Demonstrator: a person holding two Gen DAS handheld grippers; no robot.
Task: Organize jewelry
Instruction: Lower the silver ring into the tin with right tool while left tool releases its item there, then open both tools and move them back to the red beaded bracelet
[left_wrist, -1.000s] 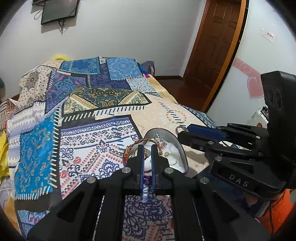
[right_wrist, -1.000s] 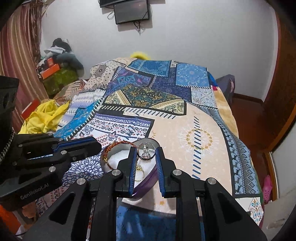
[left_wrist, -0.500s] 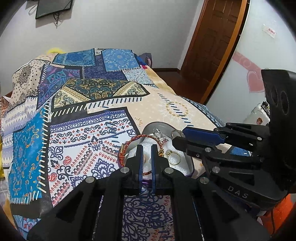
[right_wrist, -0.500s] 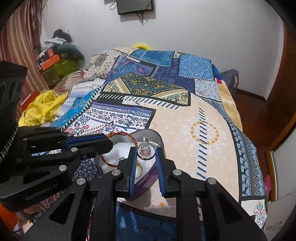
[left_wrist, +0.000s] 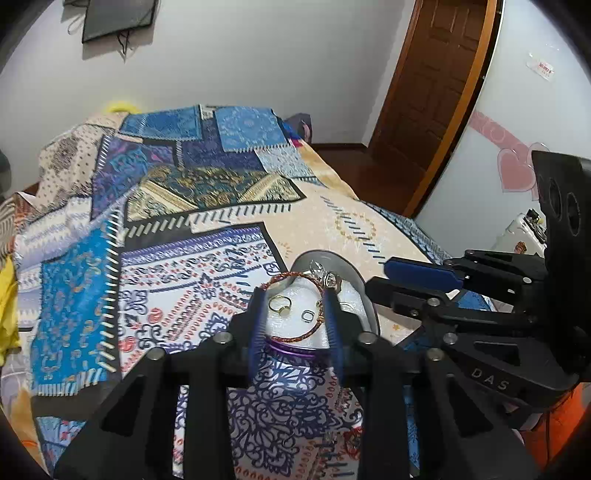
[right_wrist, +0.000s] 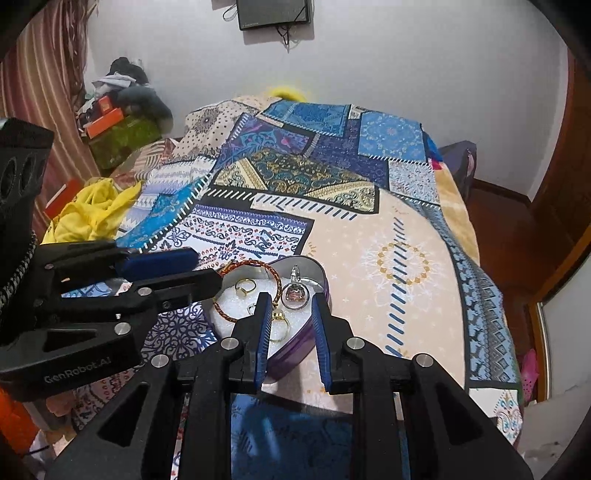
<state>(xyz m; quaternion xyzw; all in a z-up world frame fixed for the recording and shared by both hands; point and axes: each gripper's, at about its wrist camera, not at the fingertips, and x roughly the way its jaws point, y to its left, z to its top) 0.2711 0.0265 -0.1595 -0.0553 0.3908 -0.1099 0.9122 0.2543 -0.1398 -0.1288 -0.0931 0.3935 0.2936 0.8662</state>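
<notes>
A heart-shaped tin with purple walls and a white foam lining is shown resting on a patchwork bedspread, at about 6 o'clock of the bed in both wrist views. A twisted copper-coloured bangle is draped over the tin's rim at its 9 o'clock side in the right wrist view. On the foam, a gold ring is seen toward 11 o'clock, a second gold ring toward 6 o'clock, and a small silver ring near the centre. A silver pendant with a pink stone is leaned against the tin's inner wall at 1 o'clock. The left gripper is held with its blue-padded fingers spread apart on either side of the bangle, nothing being grasped. The right gripper is likewise held spread, its pads flanking the pendant without touching it. Each gripper is partly seen in the other's view, so that part of the tin is hidden. Farther out, a yellow cloth is seen at 9 o'clock, a wall-mounted screen at 12 o'clock, and a brown wooden door at 1 o'clock of the left wrist view.
</notes>
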